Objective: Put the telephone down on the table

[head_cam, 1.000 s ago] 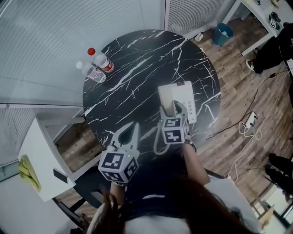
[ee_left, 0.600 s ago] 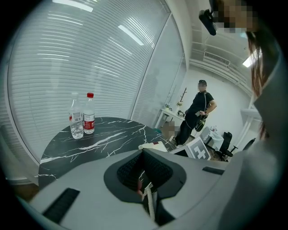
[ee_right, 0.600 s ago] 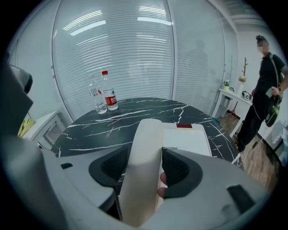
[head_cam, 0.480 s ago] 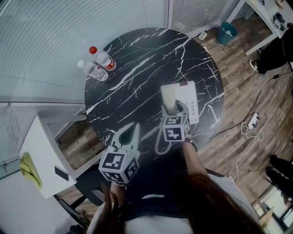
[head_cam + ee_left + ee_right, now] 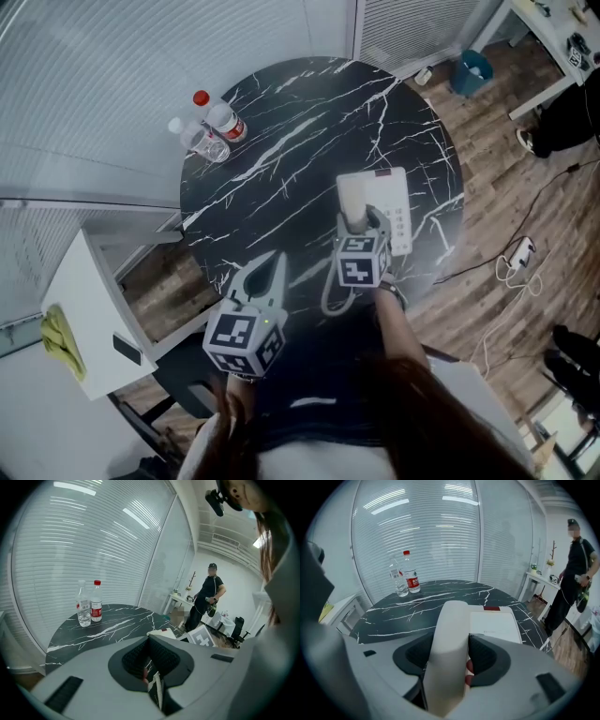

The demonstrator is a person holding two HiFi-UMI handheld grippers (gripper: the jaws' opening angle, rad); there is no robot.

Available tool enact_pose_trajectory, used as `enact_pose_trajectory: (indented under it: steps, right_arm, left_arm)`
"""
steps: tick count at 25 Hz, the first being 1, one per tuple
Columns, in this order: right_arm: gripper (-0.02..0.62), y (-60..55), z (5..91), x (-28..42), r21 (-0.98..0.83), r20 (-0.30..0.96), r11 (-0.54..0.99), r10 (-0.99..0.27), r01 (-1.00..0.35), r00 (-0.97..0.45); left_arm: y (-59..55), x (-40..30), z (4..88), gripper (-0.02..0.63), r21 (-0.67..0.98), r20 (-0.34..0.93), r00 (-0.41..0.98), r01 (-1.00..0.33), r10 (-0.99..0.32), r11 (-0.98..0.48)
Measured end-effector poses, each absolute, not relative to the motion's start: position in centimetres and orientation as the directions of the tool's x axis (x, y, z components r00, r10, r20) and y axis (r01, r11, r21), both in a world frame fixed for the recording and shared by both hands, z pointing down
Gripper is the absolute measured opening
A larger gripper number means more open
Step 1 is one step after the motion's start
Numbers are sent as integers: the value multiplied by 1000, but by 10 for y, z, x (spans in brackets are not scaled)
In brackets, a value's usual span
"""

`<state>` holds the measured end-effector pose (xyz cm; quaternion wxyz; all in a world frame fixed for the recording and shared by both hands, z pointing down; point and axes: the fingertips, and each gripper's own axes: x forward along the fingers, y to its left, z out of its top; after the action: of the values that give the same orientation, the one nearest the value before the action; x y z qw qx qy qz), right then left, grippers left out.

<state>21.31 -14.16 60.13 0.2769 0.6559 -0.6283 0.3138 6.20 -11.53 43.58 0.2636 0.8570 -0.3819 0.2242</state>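
Tongs on the right (image 5: 361,219) are squeezed tight on the white phone handle (image 5: 449,634). They hold it low over the phone's base (image 5: 388,199), near the right edge of the black table (image 5: 281,141), I think so it can go down softly. Tongs on the left (image 5: 268,270) are pressed together with nothing in them, waiting by the near edge, out of the way.

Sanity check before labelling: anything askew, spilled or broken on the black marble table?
Nothing stands out. The white telephone handset is clamped in the right gripper over its white base, which lies flat on the round black marble table near its right rim. The clear red-capped bottle and the clear white-capped bottle stand upright, nothing spilled.
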Motion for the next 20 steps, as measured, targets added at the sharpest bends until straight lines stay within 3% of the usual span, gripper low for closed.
enact_pose_trajectory:
  steps: [20]
  right_arm:
    - [235,-140,598,214,25,748,-113,-657,-993,94]
  left_arm:
    - [-121,18,425,0,285,564,597,-789,-570,-544]
